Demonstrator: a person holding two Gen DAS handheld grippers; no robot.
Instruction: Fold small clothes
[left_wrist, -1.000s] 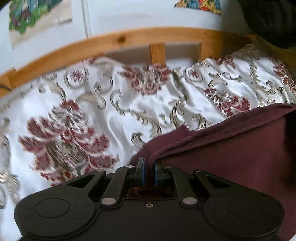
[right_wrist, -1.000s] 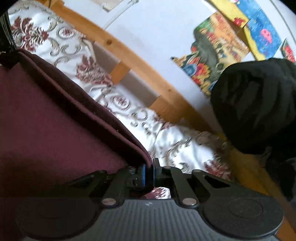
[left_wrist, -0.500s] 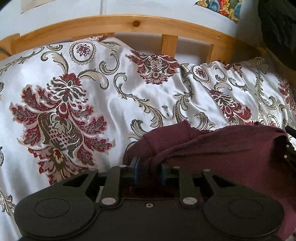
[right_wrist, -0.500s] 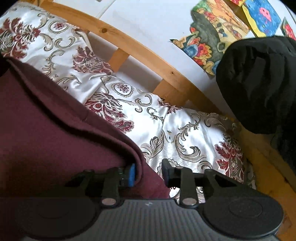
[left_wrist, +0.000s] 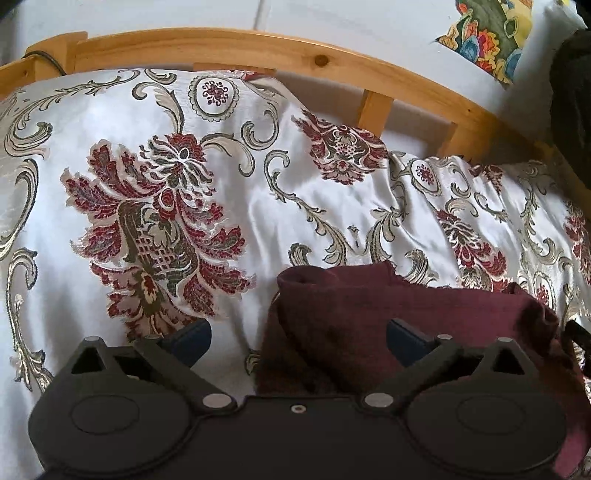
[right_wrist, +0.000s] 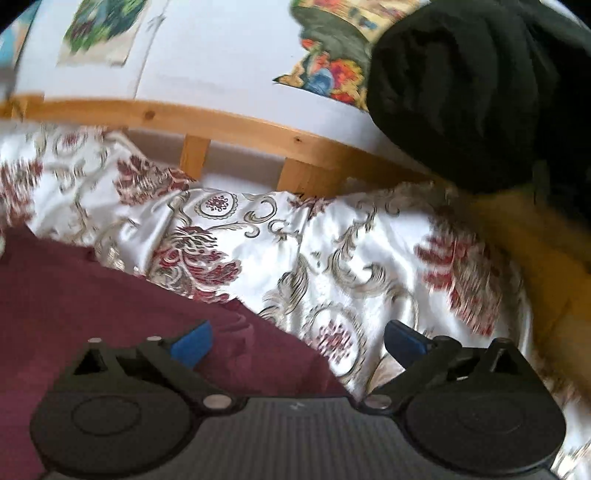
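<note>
A dark maroon garment (left_wrist: 369, 321) lies folded on the floral bedspread (left_wrist: 258, 206). My left gripper (left_wrist: 299, 341) hovers over its left corner. Its jaws are opening and stand wide, with the cloth's corner between them, but the blue pads (left_wrist: 404, 341) do not press on it. In the right wrist view the maroon garment (right_wrist: 92, 314) fills the lower left. My right gripper (right_wrist: 298, 343) is over its right edge. Its jaws are opening too and spread wide, with the left pad (right_wrist: 192, 343) above the cloth and the right one over the bedspread (right_wrist: 369, 251).
A wooden bed rail (left_wrist: 332, 62) with upright slats runs along the far side against a white wall with colourful pictures (right_wrist: 325, 74). A bulky black cloth mass (right_wrist: 480, 85) hangs at the right over the rail.
Both grippers were shut on the garment's upper edge and held it up. Both have opened wide and let go, and the cloth has dropped flat onto the bedspread. Both views have rolled.
</note>
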